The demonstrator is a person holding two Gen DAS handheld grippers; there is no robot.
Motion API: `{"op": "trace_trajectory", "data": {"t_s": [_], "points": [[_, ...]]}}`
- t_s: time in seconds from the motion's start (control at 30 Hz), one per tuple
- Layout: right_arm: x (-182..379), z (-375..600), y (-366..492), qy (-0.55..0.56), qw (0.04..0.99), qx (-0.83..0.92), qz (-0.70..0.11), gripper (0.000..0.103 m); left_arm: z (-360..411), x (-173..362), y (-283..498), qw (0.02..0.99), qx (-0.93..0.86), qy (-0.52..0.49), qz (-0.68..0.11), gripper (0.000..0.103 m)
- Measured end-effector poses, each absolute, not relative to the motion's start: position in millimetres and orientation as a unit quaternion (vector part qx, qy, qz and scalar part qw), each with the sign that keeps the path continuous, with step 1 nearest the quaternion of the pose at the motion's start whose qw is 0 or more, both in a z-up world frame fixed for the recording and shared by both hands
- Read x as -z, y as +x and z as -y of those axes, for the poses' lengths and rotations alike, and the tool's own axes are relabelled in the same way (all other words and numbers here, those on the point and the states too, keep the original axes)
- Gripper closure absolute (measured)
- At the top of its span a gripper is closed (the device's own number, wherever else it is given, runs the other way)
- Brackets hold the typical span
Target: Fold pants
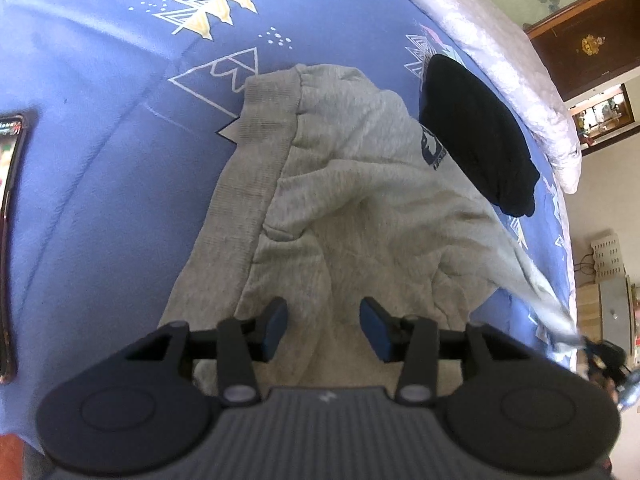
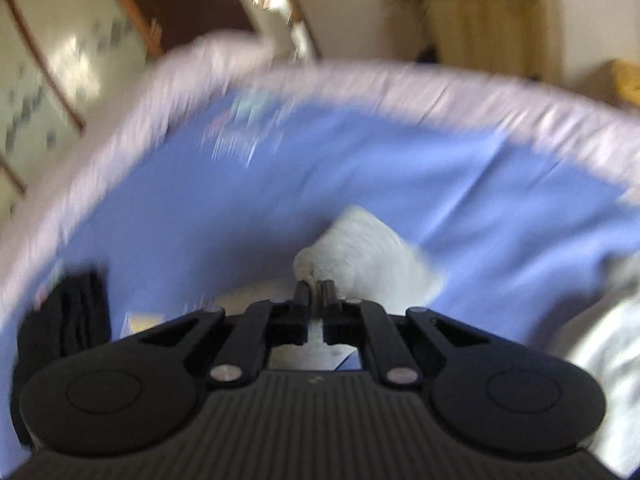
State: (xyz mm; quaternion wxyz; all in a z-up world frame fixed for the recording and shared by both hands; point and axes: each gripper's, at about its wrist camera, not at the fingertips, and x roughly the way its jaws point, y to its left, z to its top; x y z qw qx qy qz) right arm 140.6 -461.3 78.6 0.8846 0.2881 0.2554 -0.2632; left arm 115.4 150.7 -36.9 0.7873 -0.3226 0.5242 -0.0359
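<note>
Grey pants [image 1: 340,184] lie rumpled mid-bed on a blue sheet [image 1: 100,184], a black garment [image 1: 476,136] beside them toward the edge. Left gripper [image 1: 323,328] hovers partly open; right gripper [image 2: 319,292] pinches grey pant fabric.

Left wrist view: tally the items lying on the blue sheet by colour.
Grey: 1, the pants
Black: 1, a folded garment
Dark with a lit screen: 1, a phone at the left edge
Total: 3

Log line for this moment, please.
left tongs: open over grey pants | right tongs: shut on pants fabric | black garment: beside
</note>
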Motion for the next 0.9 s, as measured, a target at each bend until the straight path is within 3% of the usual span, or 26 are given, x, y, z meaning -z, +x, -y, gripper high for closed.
{"op": "trace_trajectory", "data": {"t_s": [0.07,0.2,0.33,0.47,0.53,0.6,0.63,0.7,0.77,0.8,0.83,0.87,0.9], "points": [[-85.1,483.2,126.9,0.297,0.886,0.275,-0.225,0.094,-150.1,36.6,117.9,0.787,0.038,-0.319,-0.526,0.059],[-65.4,522.2,114.6,0.280,0.839,0.373,-0.279,0.077,-153.4,27.4,126.5,0.795,0.042,-0.305,-0.523,0.059],[-51.0,541.0,85.4,0.322,0.805,0.424,-0.262,0.075,-164.7,6.3,146.9,0.820,0.027,-0.274,-0.502,0.049],[-67.3,519.4,90.4,0.286,0.850,0.356,-0.265,0.072,-171.1,-1.9,193.2,0.841,0.011,-0.219,-0.495,0.047],[-73.0,505.9,108.9,0.266,0.866,0.311,-0.287,0.051,-169.2,2.2,216.8,0.841,0.014,-0.204,-0.500,0.041],[-74.3,495.7,130.7,0.259,0.871,0.283,-0.306,0.040,-162.4,12.0,239.6,0.841,0.017,-0.190,-0.506,0.034],[-71.3,494.6,140.4,0.257,0.869,0.286,-0.311,0.039,-158.4,18.3,249.5,0.840,0.021,-0.186,-0.510,0.027],[-62.8,494.8,163.6,0.255,0.859,0.295,-0.331,0.038,-147.5,34.9,268.8,0.833,0.031,-0.175,-0.524,0.021],[-41.2,500.0,187.4,0.260,0.837,0.293,-0.382,0.038,-134.0,52.4,279.3,0.830,0.016,-0.146,-0.537,0.027],[-28.4,499.9,196.0,0.257,0.824,0.296,-0.409,0.042,-126.5,57.9,281.4,0.835,0.001,-0.121,-0.537,0.037],[-13.9,498.3,205.8,0.240,0.812,0.312,-0.431,0.053,-116.8,57.6,280.6,0.846,-0.013,-0.084,-0.526,0.051],[-13.1,489.4,207.9,0.209,0.822,0.323,-0.420,0.055,-107.8,56.3,279.5,0.851,-0.022,-0.049,-0.522,0.058],[-15.0,481.1,212.9,0.180,0.830,0.322,-0.419,0.078,-103.4,54.3,277.9,0.854,-0.023,-0.034,-0.519,0.073]]}}
